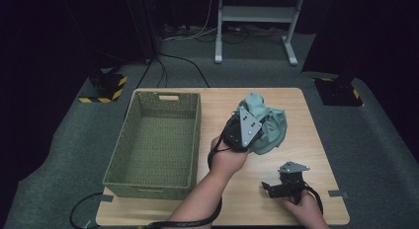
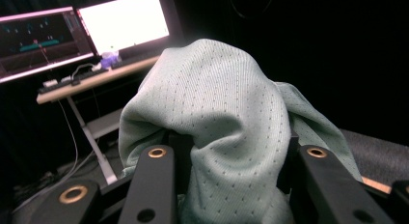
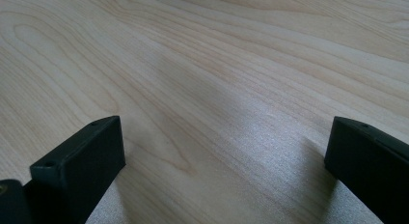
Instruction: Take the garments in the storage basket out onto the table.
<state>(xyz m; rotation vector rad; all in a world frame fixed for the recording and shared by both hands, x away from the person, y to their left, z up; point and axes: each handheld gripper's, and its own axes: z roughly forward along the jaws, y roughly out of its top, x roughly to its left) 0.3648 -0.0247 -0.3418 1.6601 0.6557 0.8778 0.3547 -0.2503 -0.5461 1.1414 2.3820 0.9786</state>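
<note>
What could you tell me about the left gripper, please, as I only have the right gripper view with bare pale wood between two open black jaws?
Observer: The left gripper is shut on a pale green dotted knit cloth, bunched between its jaws.
Operator: Thank you. Is there anywhere to put that cloth?
Observer: Yes, an olive-green woven rectangular basket stands on the left part of the light wooden table, with nothing inside it.
Operator: And where does my right gripper sit?
Observer: The right gripper rests low near the table's front right edge, apart from the cloth.
</note>
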